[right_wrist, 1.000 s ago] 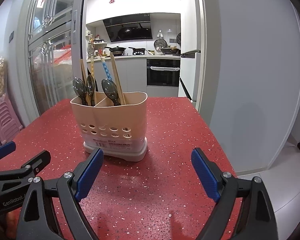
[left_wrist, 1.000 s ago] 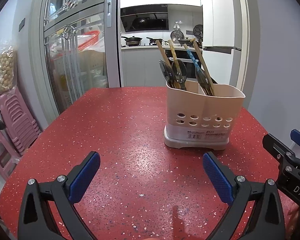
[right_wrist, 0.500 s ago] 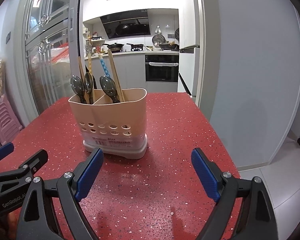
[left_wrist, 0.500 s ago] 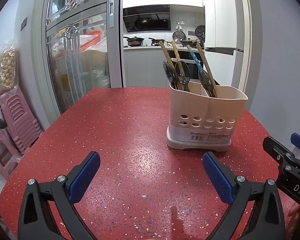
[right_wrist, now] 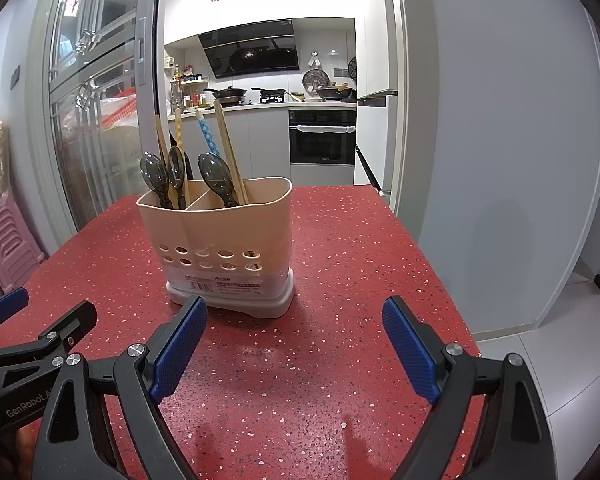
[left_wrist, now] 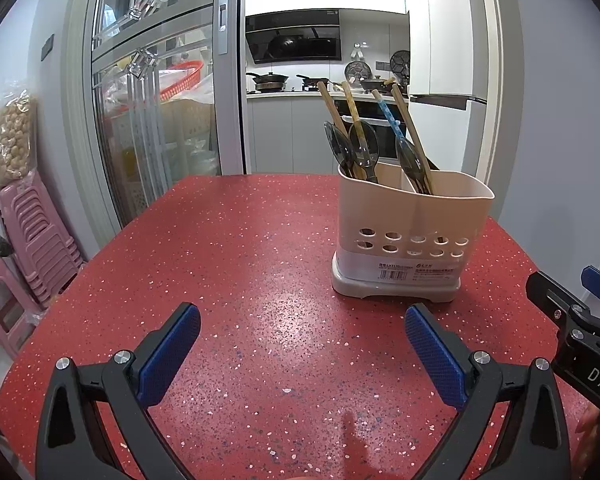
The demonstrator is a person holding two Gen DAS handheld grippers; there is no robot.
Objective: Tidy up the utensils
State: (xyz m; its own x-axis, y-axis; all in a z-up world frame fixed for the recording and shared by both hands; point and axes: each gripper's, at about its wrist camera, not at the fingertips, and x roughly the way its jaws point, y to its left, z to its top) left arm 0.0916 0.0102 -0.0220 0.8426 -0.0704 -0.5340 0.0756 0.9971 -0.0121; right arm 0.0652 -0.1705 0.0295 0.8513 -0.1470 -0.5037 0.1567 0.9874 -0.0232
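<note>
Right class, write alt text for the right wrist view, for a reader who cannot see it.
A beige two-compartment utensil holder stands on a red speckled table, holding dark spoons and chopsticks. The right gripper is open and empty in the foreground, its blue-padded fingers just short of the holder. A kitchen shows through the doorway behind.

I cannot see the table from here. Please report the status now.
Left gripper open, empty; right gripper open, empty. Utensil holder upright on red table, spoons and chopsticks inside. Nothing in the way.
</note>
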